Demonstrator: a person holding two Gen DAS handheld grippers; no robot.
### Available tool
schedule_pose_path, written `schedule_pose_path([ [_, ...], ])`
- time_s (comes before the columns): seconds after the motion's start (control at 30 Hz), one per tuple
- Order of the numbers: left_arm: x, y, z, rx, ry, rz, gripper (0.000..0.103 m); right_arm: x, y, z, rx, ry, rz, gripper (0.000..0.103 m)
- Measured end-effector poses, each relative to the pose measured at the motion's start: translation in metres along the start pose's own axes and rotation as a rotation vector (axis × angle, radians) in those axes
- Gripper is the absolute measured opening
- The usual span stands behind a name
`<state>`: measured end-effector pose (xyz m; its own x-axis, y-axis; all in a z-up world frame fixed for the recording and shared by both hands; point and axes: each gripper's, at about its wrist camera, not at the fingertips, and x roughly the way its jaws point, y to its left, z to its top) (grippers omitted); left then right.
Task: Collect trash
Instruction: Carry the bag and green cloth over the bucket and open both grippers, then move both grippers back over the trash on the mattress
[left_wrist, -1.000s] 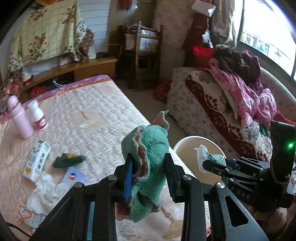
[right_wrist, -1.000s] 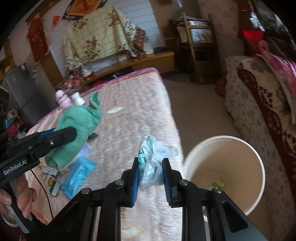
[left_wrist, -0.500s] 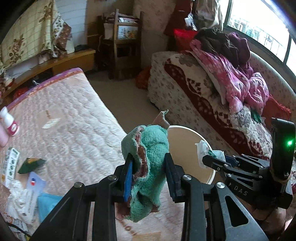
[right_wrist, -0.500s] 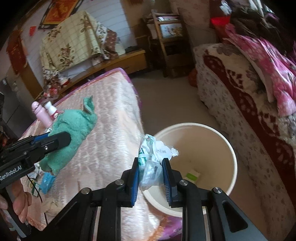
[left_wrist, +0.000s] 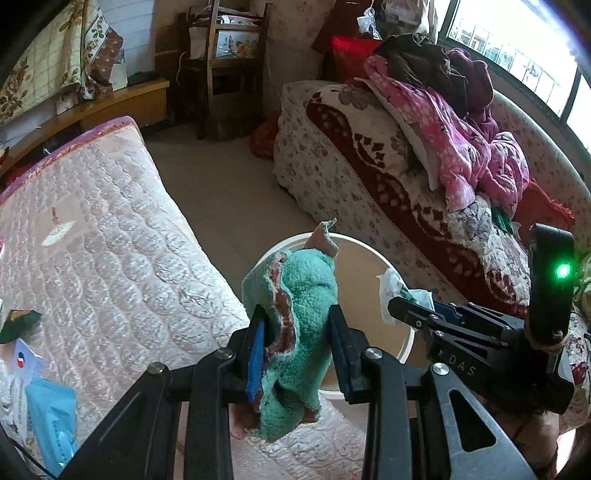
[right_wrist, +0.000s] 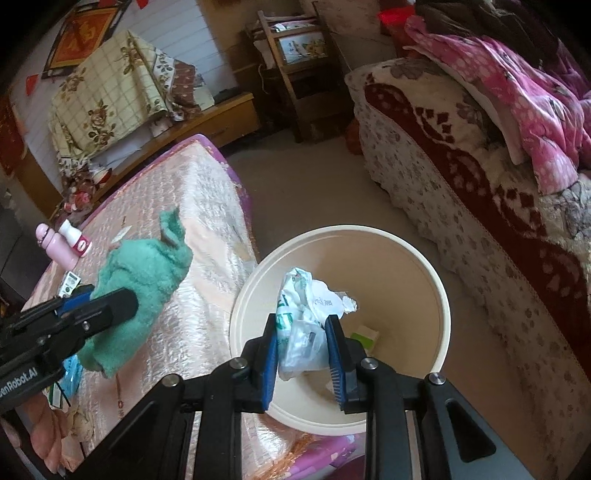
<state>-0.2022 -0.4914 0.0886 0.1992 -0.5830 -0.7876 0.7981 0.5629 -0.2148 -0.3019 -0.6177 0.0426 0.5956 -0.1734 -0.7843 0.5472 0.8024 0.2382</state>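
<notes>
- Two grippers hang over the bin (right_wrist: 439, 295).
- Left gripper (left_wrist: 297, 343): jaws clenched on a green rag (left_wrist: 303, 295).
- Right gripper (right_wrist: 303, 356): jaws clenched on crumpled wrappers (right_wrist: 304, 317).

Black left gripper (left_wrist: 297, 347) with blue pads, silver screws.

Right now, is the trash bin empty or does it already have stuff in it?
Nearly empty. The right wrist view looks into the cream bin: one small green-and-white box lies on its bottom. The crumpled wrapper is gripped above it, not dropped.
</notes>
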Motion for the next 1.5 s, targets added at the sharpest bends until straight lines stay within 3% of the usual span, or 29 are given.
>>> schedule_pose_path([
  [0.13, 0.005, -0.001, -0.001, -0.004, 0.007, -0.014, 0.036, 0.007, -0.006, 0.001, 0.027, 0.014, -0.037, 0.029],
  [0.23, 0.005, 0.002, -0.001, -0.015, 0.0, -0.02, 0.045, 0.009, -0.01, 0.0, 0.054, 0.019, -0.034, 0.043],
  [0.27, 0.004, 0.003, -0.001, -0.018, -0.002, -0.023, 0.051, 0.009, -0.012, 0.0, 0.066, 0.015, -0.028, 0.067],
  [0.3, 0.002, 0.005, 0.0, -0.024, -0.007, -0.024, 0.059, 0.008, -0.013, -0.001, 0.074, 0.008, -0.023, 0.08],
  [0.5, -0.012, 0.009, 0.0, -0.027, -0.041, -0.006, 0.061, 0.005, -0.012, -0.001, 0.093, -0.009, -0.007, 0.08],
  [0.97, -0.054, 0.035, -0.01, -0.007, -0.117, 0.14, 0.063, 0.009, 0.024, -0.007, 0.031, 0.013, 0.018, 0.08],
  [1.27, -0.089, 0.071, -0.018, -0.057, -0.156, 0.2, 0.072, 0.001, 0.072, -0.006, -0.04, 0.003, 0.068, 0.08],
  [1.5, -0.119, 0.11, -0.036, -0.121, -0.167, 0.251, 0.074, 0.0, 0.114, -0.008, -0.104, 0.009, 0.107, 0.08],
])
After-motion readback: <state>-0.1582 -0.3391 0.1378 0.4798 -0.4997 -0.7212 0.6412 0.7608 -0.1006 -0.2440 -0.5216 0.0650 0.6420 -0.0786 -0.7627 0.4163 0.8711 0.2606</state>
